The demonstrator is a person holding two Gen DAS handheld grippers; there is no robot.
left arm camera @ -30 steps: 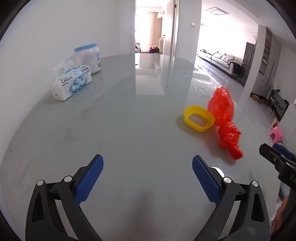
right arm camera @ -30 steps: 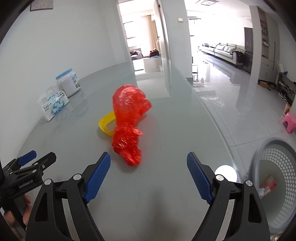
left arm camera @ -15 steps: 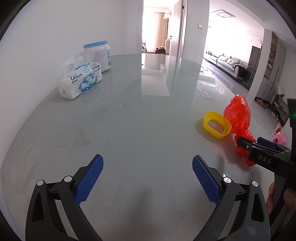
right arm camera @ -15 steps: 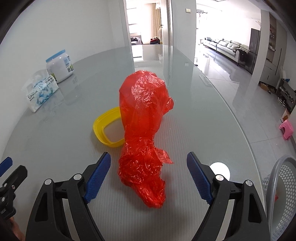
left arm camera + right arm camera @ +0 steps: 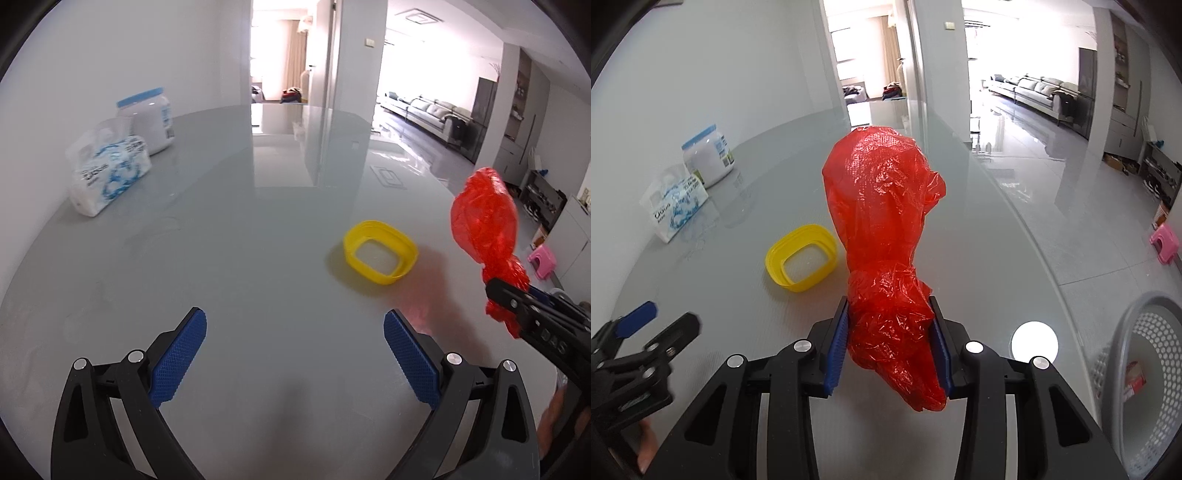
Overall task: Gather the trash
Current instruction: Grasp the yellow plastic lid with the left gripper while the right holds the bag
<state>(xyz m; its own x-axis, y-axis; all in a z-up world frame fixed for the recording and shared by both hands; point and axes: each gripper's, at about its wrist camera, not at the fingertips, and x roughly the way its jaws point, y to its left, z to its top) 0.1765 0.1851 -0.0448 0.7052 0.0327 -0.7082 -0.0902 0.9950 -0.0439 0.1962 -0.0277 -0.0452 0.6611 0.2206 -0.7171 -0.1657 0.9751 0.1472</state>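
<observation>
My right gripper is clenched on the red bag, its blue pads pressed against the crumpled lower part from both sides. The bag's puffed upper part stands up ahead of the fingers, and in the left wrist view the bag appears raised off the table, with a reddish glow on the glass under it. The right gripper shows there at the right edge, biting the twisted neck.

My left gripper hangs released over bare glass, pads wide apart with nothing between them. From the right wrist view it sits low at the left.

A yellow ring lies flat on the table just left of the bag, untouched. A tissue pack and a white jar with a blue lid stand together by the wall, well apart from both grippers.

Off the table's right edge, on the floor, I see a grey perforated basket with some scrap inside. A pink stool stands farther out on the floor.
</observation>
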